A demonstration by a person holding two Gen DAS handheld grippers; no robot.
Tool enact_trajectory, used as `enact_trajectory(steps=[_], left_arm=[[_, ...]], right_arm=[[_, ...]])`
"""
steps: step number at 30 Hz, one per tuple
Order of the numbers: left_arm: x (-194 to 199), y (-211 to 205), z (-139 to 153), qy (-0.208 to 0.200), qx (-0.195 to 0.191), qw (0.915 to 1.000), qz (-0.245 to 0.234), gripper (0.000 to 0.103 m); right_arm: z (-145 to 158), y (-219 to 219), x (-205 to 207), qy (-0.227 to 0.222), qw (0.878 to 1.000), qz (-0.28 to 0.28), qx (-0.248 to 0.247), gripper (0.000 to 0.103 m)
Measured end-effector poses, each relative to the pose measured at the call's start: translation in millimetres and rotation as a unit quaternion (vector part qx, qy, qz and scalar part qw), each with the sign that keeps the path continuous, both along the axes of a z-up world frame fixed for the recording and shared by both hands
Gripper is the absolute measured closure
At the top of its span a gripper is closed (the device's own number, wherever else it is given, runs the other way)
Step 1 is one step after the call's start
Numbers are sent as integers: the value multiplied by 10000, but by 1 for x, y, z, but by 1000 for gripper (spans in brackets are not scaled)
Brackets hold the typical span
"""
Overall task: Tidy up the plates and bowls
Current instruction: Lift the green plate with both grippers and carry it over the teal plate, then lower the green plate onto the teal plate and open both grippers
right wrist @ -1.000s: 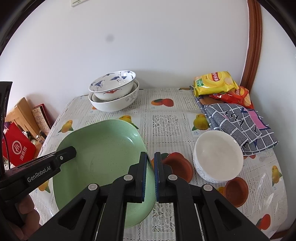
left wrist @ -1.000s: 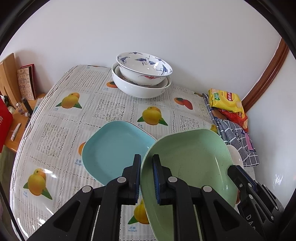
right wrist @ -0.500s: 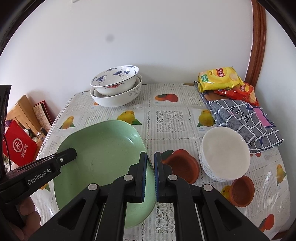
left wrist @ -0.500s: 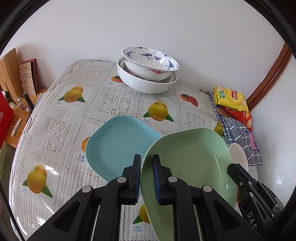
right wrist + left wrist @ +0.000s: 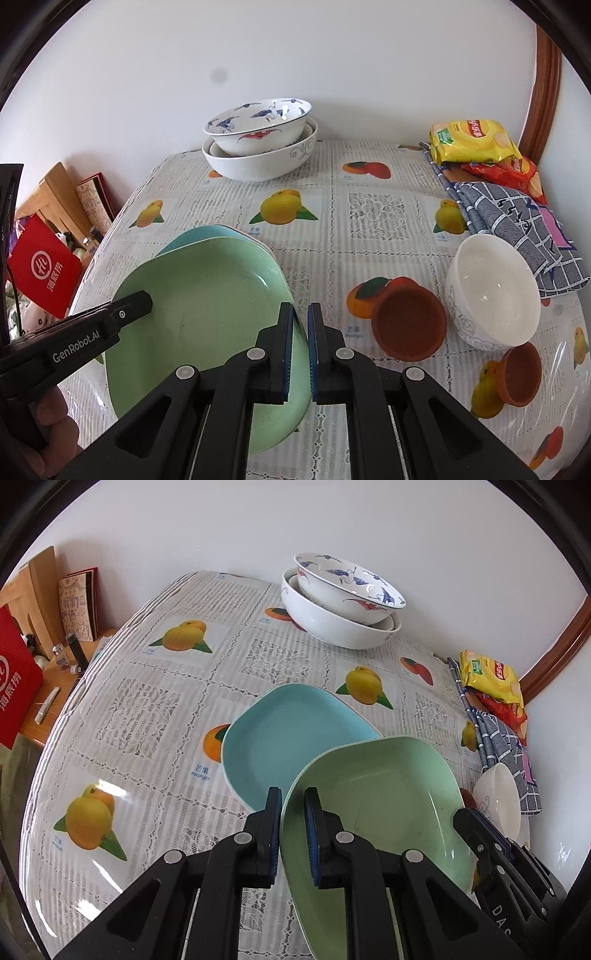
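Left wrist view shows both grippers, left gripper and right gripper, clamped on green plate rims above blue plate; stacking unfinished, white bowl and terracotta bowls unsorted

The green plate, gripped on opposite rims by the left gripper and the right gripper, is being carried leftward across the surface and over the blue plate. In the right wrist view, the blue plate is now being seen behind the green plate's far rim, mostly covered.
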State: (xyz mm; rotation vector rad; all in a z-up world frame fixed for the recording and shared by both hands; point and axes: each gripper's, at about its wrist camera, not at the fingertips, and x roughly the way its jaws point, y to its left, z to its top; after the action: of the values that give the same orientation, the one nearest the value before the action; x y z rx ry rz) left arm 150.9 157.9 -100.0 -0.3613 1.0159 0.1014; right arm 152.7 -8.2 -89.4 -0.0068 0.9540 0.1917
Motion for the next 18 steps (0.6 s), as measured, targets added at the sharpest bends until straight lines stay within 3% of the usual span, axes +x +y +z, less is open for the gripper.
enact_trajectory(steps=[18], left_arm=[[15,38,-15,83,-134,9992,379,91]], right_arm=[[-11,40,32,108,9992,374,-49,95]])
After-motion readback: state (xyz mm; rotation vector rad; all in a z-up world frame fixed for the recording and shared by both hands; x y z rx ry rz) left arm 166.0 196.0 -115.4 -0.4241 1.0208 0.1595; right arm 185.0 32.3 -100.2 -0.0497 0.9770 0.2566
